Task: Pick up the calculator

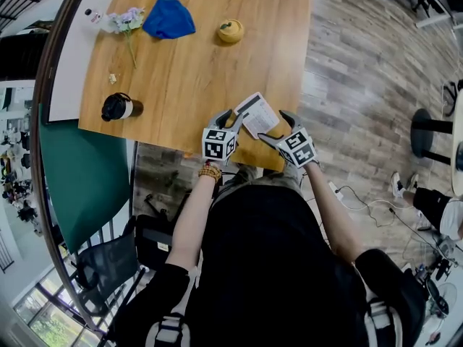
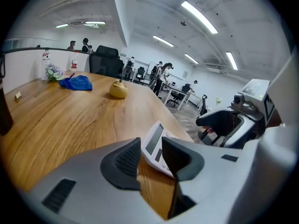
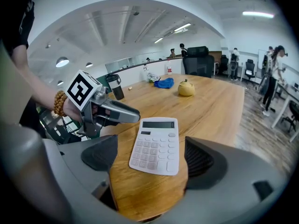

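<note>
A white calculator (image 1: 258,114) lies flat on the wooden table (image 1: 188,71), close to its near right corner. My left gripper (image 1: 230,116) sits at the calculator's left edge; in the left gripper view the calculator (image 2: 153,143) shows in the narrow gap between the jaws, and the pads do not press on it. My right gripper (image 1: 278,127) comes from the near right. In the right gripper view its jaws stand wide apart with the calculator (image 3: 156,146) between them, untouched. The left gripper (image 3: 117,113) shows there beside the calculator's far left corner.
Farther back on the table are a blue cloth (image 1: 168,18), a small yellow pot (image 1: 231,30), a flower sprig (image 1: 126,22) and a black cup (image 1: 119,107). The table's edge runs just below the calculator. A black chair (image 1: 108,266) stands at lower left.
</note>
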`<state>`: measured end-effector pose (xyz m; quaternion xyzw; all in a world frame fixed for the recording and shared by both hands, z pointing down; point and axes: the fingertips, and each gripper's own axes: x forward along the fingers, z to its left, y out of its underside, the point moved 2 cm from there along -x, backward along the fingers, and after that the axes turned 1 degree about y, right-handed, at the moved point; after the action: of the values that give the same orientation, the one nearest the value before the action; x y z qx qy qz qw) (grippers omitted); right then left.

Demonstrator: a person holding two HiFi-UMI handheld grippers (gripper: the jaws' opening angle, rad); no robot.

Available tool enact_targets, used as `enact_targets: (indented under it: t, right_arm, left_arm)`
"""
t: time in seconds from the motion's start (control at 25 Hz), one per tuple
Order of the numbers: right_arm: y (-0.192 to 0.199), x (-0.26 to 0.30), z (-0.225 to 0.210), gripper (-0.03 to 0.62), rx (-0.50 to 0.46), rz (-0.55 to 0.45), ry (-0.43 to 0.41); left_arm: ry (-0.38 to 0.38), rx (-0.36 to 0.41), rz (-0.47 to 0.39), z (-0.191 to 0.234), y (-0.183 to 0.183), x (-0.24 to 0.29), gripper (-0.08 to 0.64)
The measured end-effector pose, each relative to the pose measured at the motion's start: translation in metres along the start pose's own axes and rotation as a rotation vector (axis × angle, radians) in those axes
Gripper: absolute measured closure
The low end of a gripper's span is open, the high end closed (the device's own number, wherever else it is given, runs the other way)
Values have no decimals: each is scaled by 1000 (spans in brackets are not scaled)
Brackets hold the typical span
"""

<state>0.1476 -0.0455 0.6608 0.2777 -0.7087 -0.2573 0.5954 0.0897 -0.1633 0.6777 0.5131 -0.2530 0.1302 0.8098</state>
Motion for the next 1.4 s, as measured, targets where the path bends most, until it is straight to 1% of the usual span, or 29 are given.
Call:
enact_targets:
  t: [0.24, 0.52, 0.64, 0.84, 1.0, 1.16, 1.4]
  right_arm:
    - [5, -5, -1, 129, -1, 2, -15]
    - [9, -1, -2, 129, 18, 7, -12]
    - [9, -1, -2, 129, 22, 7, -12]
    - [9, 0, -4, 129, 33, 0, -18]
    - [10, 3, -4, 129, 36, 5, -24]
    - [16, 12, -6, 129, 39, 27, -23]
    - [45, 35, -10, 129, 58, 92, -25]
  left_arm:
    - [-31, -54, 13, 5, 5, 10, 408]
    - [-55, -59, 57, 10, 12, 20, 414]
    - [-62, -66, 63, 12, 14, 22, 424]
    - [-75, -129, 60, 14, 10, 24, 436]
    - [-78, -119, 76, 14, 12, 27, 439]
    - [-81, -138, 77, 16, 14, 28, 440]
    - [-82, -164, 65, 17, 16, 28, 440]
